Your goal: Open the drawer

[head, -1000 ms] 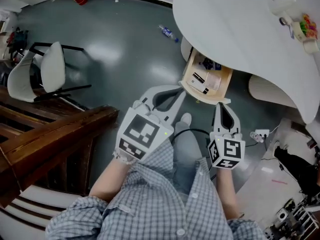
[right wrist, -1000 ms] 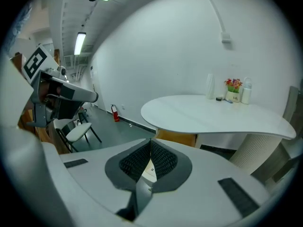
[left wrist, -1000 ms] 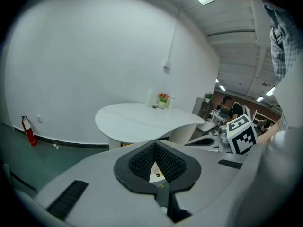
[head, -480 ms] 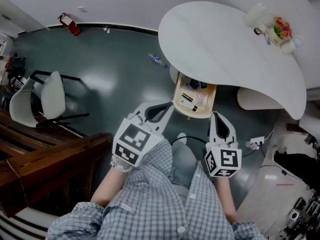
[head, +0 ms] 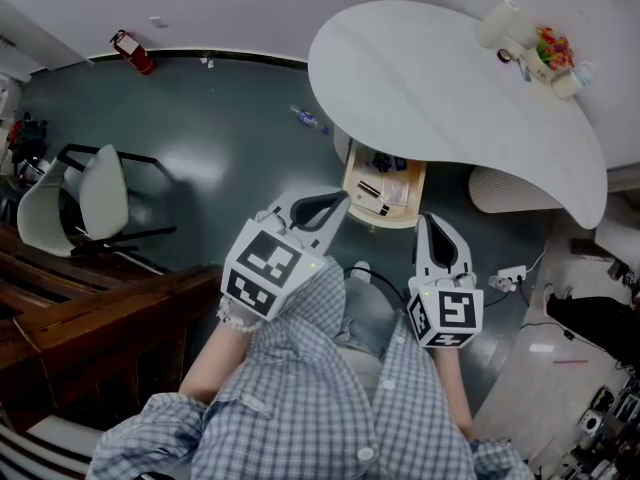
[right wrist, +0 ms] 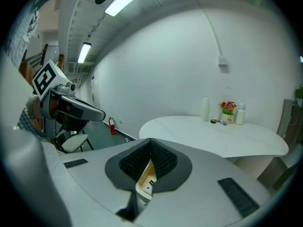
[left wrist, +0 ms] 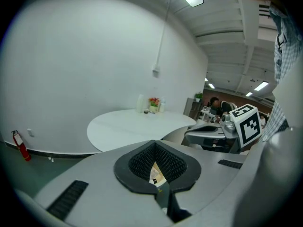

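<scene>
under the white table (head: 440, 78) the drawer (head: 385, 192) stands open, left hand-held gripper (head: 338, 199) and right hand-held gripper (head: 433, 220) closed, empty.

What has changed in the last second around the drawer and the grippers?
Mostly the view changed. The head camera pulled back, so the whole table now shows and the drawer looks smaller. Nothing was taken hold of or let go. The left gripper and right gripper stayed shut and empty by the drawer's front. The drawer stayed open with its contents showing.
</scene>
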A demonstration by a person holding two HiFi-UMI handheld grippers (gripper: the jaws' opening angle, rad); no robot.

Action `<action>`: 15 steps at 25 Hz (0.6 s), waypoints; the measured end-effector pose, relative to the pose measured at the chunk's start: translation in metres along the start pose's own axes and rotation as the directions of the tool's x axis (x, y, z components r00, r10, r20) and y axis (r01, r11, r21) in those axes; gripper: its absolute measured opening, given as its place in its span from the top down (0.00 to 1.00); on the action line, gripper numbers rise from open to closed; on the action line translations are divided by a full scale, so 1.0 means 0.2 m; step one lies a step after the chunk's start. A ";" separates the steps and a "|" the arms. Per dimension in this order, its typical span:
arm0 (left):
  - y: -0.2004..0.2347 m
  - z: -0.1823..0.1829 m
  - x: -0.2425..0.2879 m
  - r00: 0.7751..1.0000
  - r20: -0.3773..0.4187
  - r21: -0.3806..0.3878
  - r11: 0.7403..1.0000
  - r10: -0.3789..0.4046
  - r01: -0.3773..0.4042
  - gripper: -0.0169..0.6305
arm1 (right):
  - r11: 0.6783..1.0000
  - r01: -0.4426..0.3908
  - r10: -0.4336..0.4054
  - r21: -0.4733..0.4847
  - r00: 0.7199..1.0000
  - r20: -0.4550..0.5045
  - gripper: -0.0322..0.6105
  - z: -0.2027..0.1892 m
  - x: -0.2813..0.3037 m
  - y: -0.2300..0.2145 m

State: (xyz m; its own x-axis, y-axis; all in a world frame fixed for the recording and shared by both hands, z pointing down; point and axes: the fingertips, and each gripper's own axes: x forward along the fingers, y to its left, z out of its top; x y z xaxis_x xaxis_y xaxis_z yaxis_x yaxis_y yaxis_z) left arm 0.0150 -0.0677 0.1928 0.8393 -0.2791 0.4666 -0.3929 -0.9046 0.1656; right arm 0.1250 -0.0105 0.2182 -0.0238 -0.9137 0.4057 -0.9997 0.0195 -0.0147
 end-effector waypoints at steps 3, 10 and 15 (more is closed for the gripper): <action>-0.01 0.01 0.01 1.000 0.007 0.001 1.000 -0.001 0.001 0.97 | 1.000 0.001 -0.001 -0.001 1.000 0.003 0.94 0.00 0.00 -0.01; -0.03 -0.04 0.01 1.000 -0.019 0.004 1.000 -0.012 0.012 0.97 | 1.000 0.011 -0.011 -0.006 1.000 -0.001 0.94 -0.01 -0.02 -0.03; -0.04 -0.03 0.03 1.000 -0.020 0.007 1.000 -0.013 0.013 0.97 | 1.000 0.008 -0.008 -0.006 1.000 0.003 0.94 0.01 -0.01 -0.05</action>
State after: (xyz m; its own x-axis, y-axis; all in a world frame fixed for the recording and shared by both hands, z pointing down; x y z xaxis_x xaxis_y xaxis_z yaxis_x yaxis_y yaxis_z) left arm 0.0210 -0.0613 0.1994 0.8366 -0.2611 0.4816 -0.3794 -0.9103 0.1655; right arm 0.1347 -0.0087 0.2159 -0.0156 -0.9149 0.4034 -0.9999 0.0145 -0.0058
